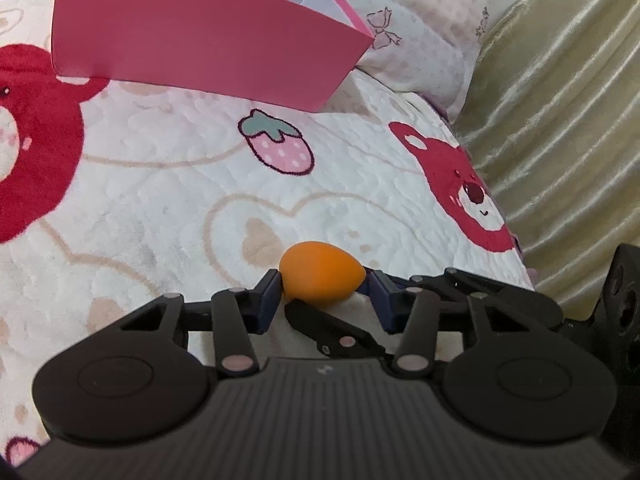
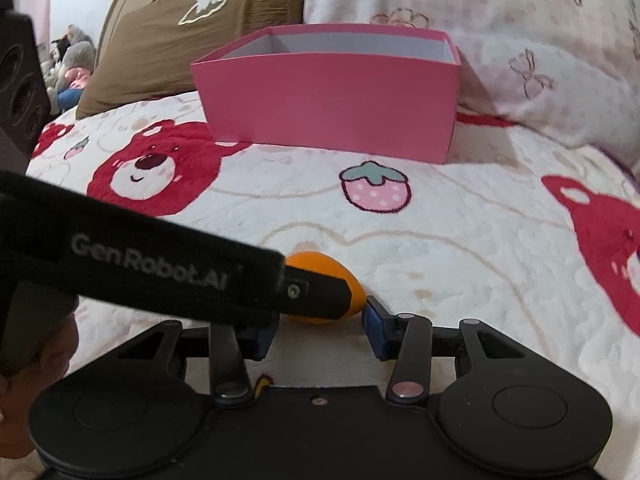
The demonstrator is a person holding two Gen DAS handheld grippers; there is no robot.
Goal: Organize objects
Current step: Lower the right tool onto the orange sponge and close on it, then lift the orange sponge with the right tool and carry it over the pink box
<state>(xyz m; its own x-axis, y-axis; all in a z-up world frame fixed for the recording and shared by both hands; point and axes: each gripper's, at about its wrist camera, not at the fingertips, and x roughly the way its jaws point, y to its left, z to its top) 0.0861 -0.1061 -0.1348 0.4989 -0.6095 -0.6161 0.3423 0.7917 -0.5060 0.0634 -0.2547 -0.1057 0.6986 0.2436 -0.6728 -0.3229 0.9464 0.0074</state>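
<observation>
An orange egg-shaped sponge (image 1: 322, 274) lies on the bear-print blanket (image 1: 160, 200). My left gripper (image 1: 323, 292) has its blue pads against both ends of the sponge and is shut on it. In the right wrist view the sponge (image 2: 320, 268) shows partly behind the left gripper's black finger (image 2: 160, 272). My right gripper (image 2: 320, 320) is open, its right pad just beside the sponge's tip, its left pad hidden under the left gripper. An open pink box (image 1: 200, 36) stands farther back; it also shows in the right wrist view (image 2: 332, 100).
Pink-patterned pillows (image 2: 520, 40) and a brown pillow (image 2: 180, 40) lie behind the box. A gold curtain (image 1: 560, 120) hangs past the bed's right edge. Stuffed toys (image 2: 72, 64) sit far left.
</observation>
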